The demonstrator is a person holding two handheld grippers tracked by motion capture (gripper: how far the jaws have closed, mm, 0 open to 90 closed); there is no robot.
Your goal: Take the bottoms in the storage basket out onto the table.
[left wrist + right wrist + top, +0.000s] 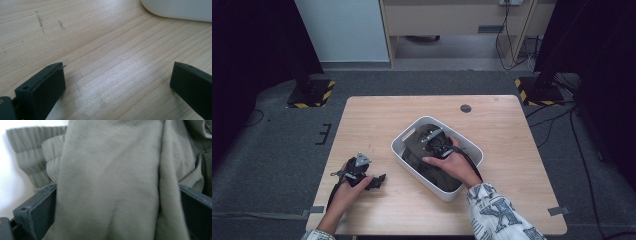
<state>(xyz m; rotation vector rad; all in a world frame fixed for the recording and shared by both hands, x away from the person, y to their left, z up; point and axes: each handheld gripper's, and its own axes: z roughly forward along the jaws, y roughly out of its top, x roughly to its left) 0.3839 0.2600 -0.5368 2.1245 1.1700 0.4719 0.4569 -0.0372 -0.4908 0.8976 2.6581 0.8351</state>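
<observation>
right hand-held gripper [117,202] jaws apart, astride olive cloth [107,182]; left hand-held gripper [117,82] apart over table [100,50]

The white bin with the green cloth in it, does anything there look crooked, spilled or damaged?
The white bin sits at an angle to the table edges rather than square. The olive-green garment is bunched inside, not spilling over the rim, with the right gripper jaws wide around a fold. The left gripper rests open on the wood. No damage shows.

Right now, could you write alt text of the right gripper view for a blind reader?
Olive-green cloth bulges between the right gripper's two open black jaws. A ribbed waistband lies at upper left against the white basket wall.
</observation>
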